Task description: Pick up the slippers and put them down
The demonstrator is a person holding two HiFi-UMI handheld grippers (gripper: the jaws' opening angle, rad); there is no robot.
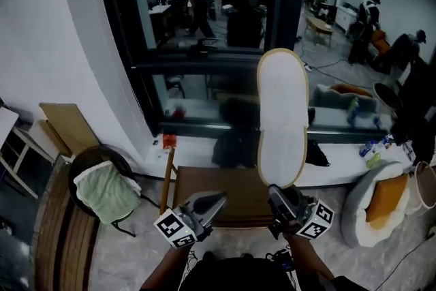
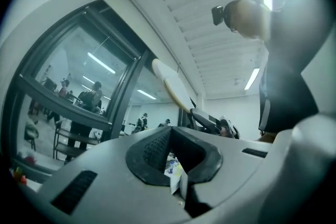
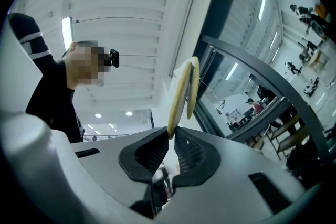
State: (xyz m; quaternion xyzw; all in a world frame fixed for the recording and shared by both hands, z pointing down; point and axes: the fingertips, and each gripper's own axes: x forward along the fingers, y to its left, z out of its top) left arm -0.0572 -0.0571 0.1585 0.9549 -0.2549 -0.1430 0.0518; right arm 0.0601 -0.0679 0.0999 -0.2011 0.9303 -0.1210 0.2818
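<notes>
A slipper (image 1: 282,116) with a white sole and a tan rim stands upright in the air in front of the window, sole toward me. My right gripper (image 1: 276,189) is shut on its lower end. In the right gripper view the slipper (image 3: 180,94) shows edge-on, pinched between the pads of the right gripper (image 3: 171,134). A second thin tan edge runs beside it; I cannot tell whether that is a strap or another slipper. My left gripper (image 1: 221,198) is raised beside it, shut with nothing between its tips. The left gripper view shows those jaws (image 2: 170,129) closed and the slipper (image 2: 169,83) beyond them.
A dark window frame (image 1: 204,65) and a white ledge (image 1: 191,150) lie ahead, with a black bag (image 1: 235,143) on the ledge. Below are a brown table (image 1: 238,191), a chair with a green towel (image 1: 109,191), wooden boards (image 1: 65,126) and a cushioned pet bed (image 1: 381,204).
</notes>
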